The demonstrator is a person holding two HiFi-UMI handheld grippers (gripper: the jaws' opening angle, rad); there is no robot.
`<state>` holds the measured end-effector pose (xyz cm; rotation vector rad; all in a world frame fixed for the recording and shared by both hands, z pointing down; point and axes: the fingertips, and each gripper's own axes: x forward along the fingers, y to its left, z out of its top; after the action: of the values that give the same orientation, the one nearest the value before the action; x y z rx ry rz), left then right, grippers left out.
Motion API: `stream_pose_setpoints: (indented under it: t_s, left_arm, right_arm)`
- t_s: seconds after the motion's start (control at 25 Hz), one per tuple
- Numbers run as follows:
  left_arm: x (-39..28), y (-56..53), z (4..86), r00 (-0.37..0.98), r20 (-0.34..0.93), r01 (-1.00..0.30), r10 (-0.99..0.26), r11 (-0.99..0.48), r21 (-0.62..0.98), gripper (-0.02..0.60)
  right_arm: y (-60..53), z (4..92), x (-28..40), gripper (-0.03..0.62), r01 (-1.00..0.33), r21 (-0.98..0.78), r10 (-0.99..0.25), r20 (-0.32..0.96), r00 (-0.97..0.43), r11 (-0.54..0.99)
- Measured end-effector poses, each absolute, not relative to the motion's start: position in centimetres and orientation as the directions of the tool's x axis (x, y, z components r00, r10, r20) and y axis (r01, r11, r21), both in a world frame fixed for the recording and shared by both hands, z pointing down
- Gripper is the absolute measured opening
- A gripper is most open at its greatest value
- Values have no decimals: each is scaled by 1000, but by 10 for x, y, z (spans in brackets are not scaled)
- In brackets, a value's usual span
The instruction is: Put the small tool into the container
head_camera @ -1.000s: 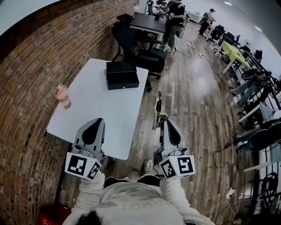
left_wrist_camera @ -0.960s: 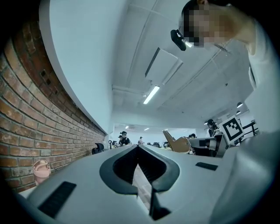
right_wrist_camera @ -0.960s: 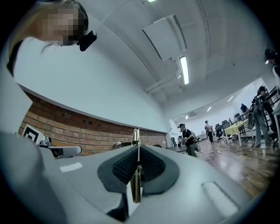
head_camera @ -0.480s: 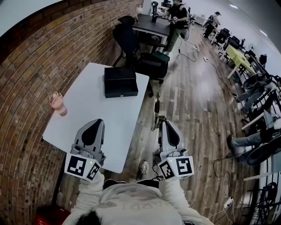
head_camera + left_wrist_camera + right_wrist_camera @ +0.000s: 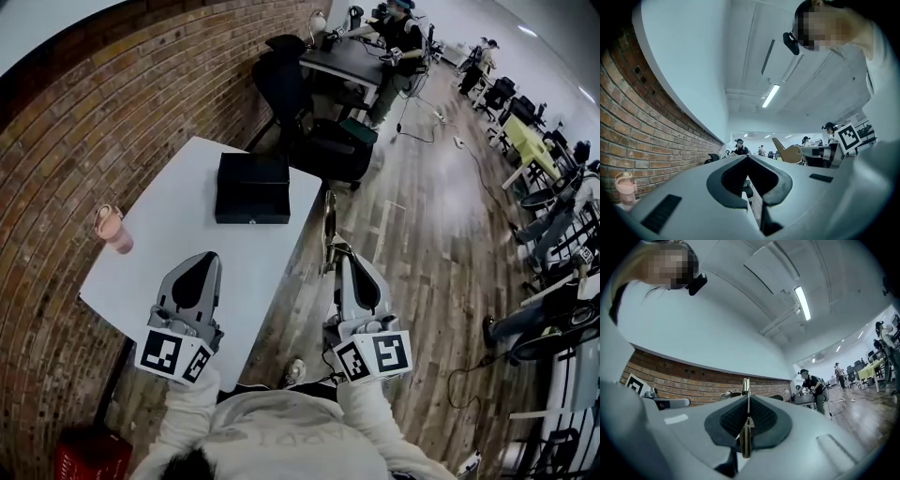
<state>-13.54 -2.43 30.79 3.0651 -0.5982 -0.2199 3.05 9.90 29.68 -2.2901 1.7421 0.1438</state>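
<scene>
The container, a black box (image 5: 251, 187) with its lid down, sits at the far end of the white table (image 5: 178, 234). My right gripper (image 5: 344, 255) hangs over the wooden floor just right of the table and is shut on the small tool (image 5: 329, 223), a slim metal rod that sticks out past the jaw tips. In the right gripper view the tool (image 5: 746, 427) stands pinched between the pads of the right gripper (image 5: 746, 397). My left gripper (image 5: 207, 257) hovers over the table's near part, shut and empty; in its own view the left gripper (image 5: 748, 157) has its tips together.
A pink cup (image 5: 112, 228) stands near the table's left edge by the brick wall (image 5: 66, 141). Black office chairs (image 5: 323, 141) crowd the table's far right corner. A person works at a dark desk (image 5: 342, 61) beyond. A red crate (image 5: 89, 457) lies at bottom left.
The table, box and cup have slid down and left in the head view, so they are a little nearer. Both grippers keep their pose, the right still shut on the tool.
</scene>
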Motion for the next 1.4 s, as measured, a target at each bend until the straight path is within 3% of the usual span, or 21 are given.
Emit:
stream_pose_setpoints:
  t_s: [0.6,1.4]
  left_arm:
    - [-41,-23,308,866,-136,-483,-480,-876,17,5]
    - [22,-70,326,841,-104,-531,-531,-847,32,5]
  right_arm:
    - [77,305,136,15,-982,-149,-961,-234,145,-112]
    - [8,329,195,15,-992,-127,-982,-185,38,-14]
